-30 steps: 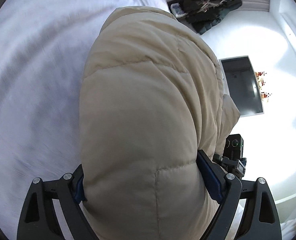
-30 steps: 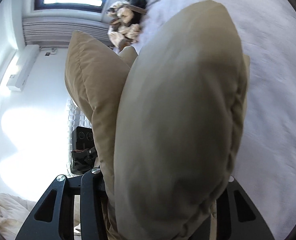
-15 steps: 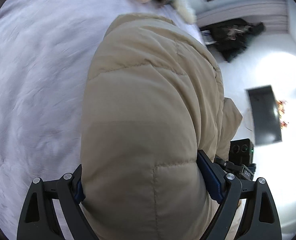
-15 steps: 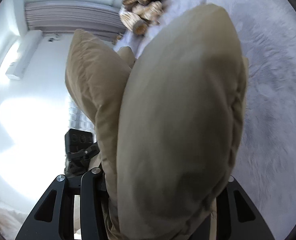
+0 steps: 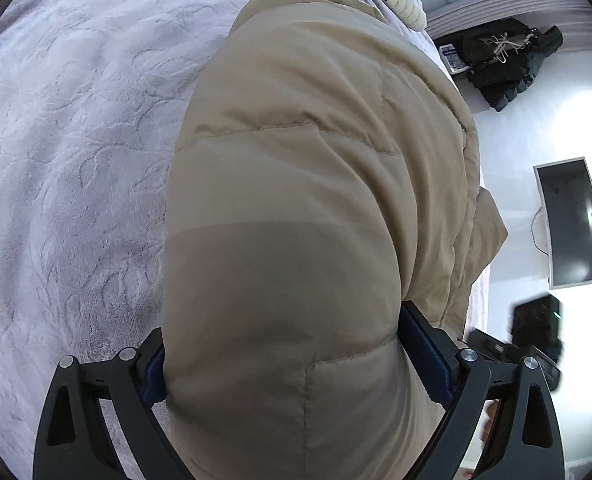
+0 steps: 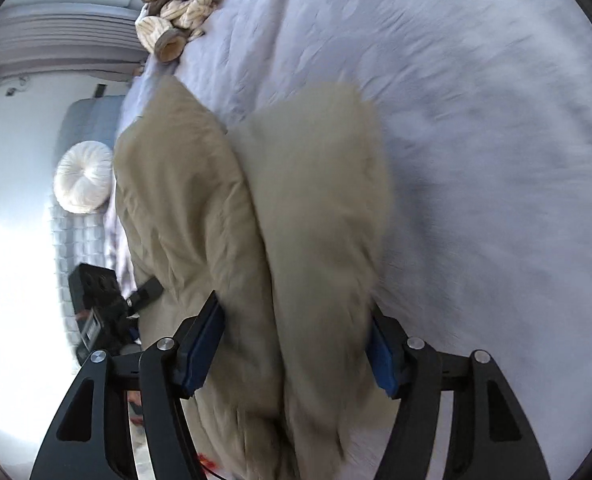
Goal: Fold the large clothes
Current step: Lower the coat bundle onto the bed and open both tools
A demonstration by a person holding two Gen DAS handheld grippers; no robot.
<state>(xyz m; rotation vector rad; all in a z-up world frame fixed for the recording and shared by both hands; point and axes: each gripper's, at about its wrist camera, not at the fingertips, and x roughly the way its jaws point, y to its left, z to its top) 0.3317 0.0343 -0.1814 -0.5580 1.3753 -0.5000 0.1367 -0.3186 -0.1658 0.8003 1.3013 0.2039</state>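
A beige puffy quilted jacket fills the left wrist view above a lavender textured bedspread. My left gripper is shut on a thick fold of the jacket, with blue pads pressing both sides. In the right wrist view the jacket hangs in two folds between the jaws. My right gripper has blue pads wide apart around the blurred fabric; I cannot tell if they press it. The bedspread lies behind.
A pile of striped cream garments lies at the bed's far end. A round white cushion and a dark jacket lie on the white floor. A monitor stands there. The other gripper's body shows left.
Both grippers have swung with the jacket toward the bed. In the right wrist view the jacket bulk has dropped lower and smaller, exposing the blue pads; the left grip is unchanged.
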